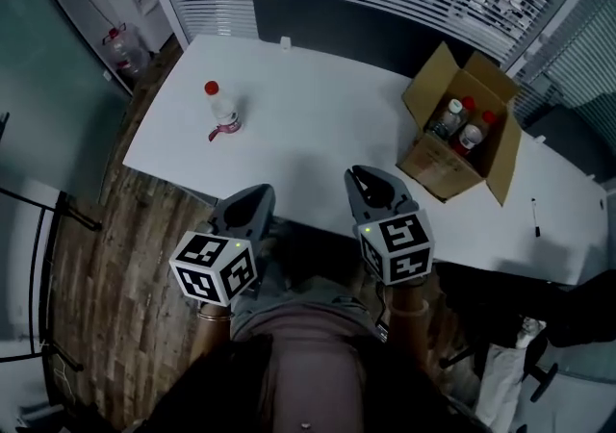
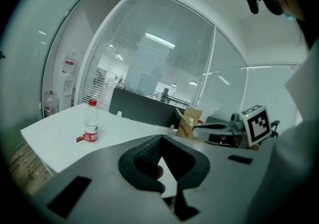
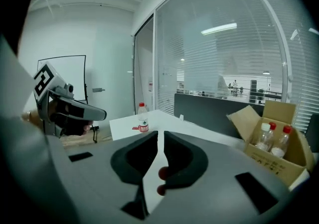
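A clear plastic bottle (image 1: 223, 114) with a red cap stands upright on the white table (image 1: 318, 133), left of centre; it also shows as the bottle (image 2: 90, 127) and the bottle (image 3: 143, 118) in the two gripper views. An open cardboard box (image 1: 435, 164) at the table's right holds several red-capped bottles (image 1: 460, 125). My left gripper (image 1: 258, 192) hovers at the table's near edge, shut and empty, well short of the bottle. My right gripper (image 1: 361, 174) is beside it, shut and empty, left of the box (image 3: 279, 156). Each gripper's jaws (image 2: 160, 141) (image 3: 160, 136) meet at the tips.
A dark partition screen (image 1: 346, 32) runs along the table's far edge, with a glass wall and blinds behind. A black pen (image 1: 535, 216) lies on the table's right end. Wooden floor (image 1: 125, 229) lies left of the table, with a black metal frame (image 1: 38, 229).
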Available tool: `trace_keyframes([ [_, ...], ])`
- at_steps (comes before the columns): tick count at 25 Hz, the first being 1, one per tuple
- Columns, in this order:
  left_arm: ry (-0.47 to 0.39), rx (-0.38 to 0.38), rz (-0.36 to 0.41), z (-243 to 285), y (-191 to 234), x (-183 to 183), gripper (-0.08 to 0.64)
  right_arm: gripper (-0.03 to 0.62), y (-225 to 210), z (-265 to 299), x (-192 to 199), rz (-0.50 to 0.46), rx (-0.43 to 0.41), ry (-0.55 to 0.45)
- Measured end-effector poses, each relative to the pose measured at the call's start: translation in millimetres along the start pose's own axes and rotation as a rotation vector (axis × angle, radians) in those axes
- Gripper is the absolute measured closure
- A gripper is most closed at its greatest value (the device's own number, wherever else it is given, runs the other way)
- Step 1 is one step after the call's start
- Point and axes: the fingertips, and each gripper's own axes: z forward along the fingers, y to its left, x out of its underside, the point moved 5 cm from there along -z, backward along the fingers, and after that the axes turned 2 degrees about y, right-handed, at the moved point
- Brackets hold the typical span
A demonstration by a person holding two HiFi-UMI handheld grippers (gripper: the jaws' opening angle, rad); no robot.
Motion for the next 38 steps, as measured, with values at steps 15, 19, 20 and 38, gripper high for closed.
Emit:
trace_keyframes([
  [15,0.072,0.143,0.068,36,-93,24,0.554,0.537,-59,-93,49,0.084,0.183,-0.05],
  [19,0.085,0.202,0.101,50,-109,19,0.554,0.537,-75,-110,53,0.143,0.246,-0.066],
  [20,0.088,0.217,0.108,55,-112,18,0.554,0.537,-80,-113,54,0.149,0.262,-0.068],
  [38,0.159,0.375,0.182,172,-139,-24,0.554,0.543,-183,-112,37,0.164,0.482,-0.063],
])
